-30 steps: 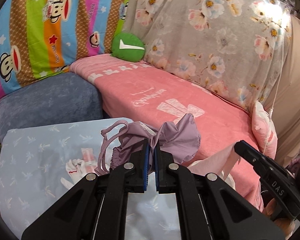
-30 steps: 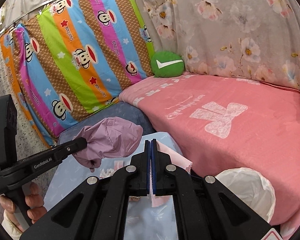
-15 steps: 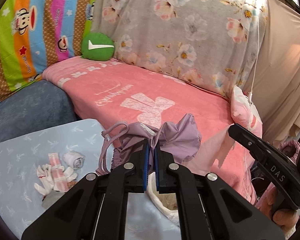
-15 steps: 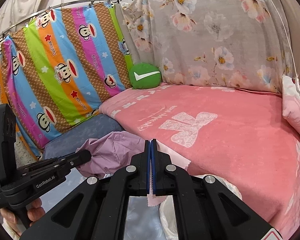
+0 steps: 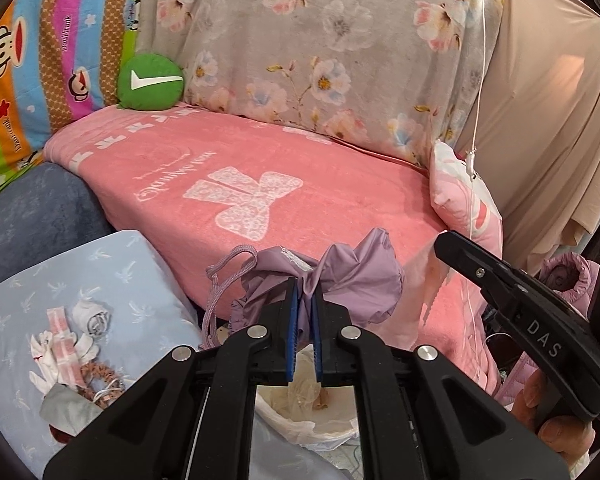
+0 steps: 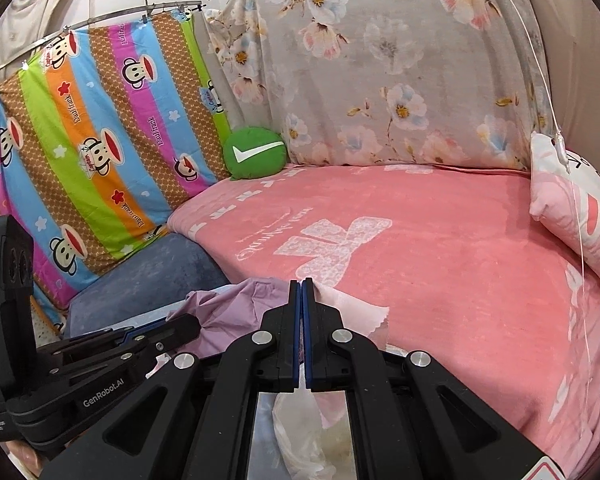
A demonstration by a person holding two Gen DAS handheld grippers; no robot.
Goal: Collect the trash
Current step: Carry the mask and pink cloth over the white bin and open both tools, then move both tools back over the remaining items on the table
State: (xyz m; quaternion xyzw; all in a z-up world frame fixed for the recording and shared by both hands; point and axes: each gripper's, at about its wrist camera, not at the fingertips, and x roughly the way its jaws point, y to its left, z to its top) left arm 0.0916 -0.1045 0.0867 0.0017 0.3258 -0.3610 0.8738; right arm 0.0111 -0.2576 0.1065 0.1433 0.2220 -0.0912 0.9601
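A pink blanket point(image 5: 284, 184) covered the bed beyond both sets of jaws. Below the jaws stood a white-lined trash bin point(image 5: 300, 412). The left gripper point(image 5: 305, 300) had its jaws nearly closed, pinching a crumpled purple pouch point(image 5: 360, 276) with a cord point(image 5: 220, 280) above the bin. The right gripper point(image 6: 302, 304) had its jaws pressed together on a thin pink scrap point(image 6: 356, 308) right of the pouch.
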